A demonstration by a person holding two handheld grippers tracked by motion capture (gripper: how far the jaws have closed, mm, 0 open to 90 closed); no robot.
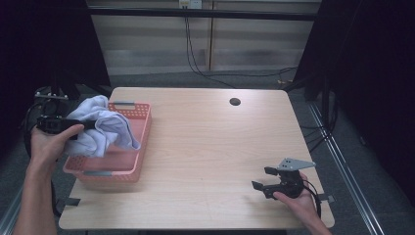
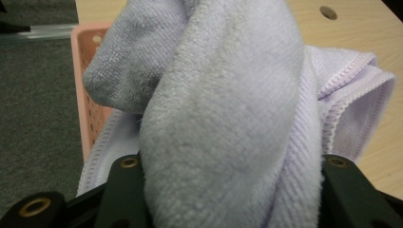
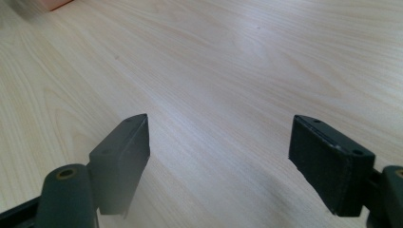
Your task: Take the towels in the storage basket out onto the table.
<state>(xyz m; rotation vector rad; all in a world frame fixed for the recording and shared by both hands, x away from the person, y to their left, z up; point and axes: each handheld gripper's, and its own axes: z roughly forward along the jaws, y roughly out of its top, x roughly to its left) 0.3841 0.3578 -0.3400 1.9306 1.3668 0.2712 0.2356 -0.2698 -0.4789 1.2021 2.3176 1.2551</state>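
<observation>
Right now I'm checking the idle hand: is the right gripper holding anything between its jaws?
No, the right gripper has its jaws standing wide apart over the bare wooden table, with nothing between them.

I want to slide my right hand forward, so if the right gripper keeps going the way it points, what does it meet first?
Probably nothing soon: the right gripper has open jaws over bare table, with the pink basket far ahead, slightly to one side.

Lab recording bay, black curtains, lone table, trailing cables
</observation>
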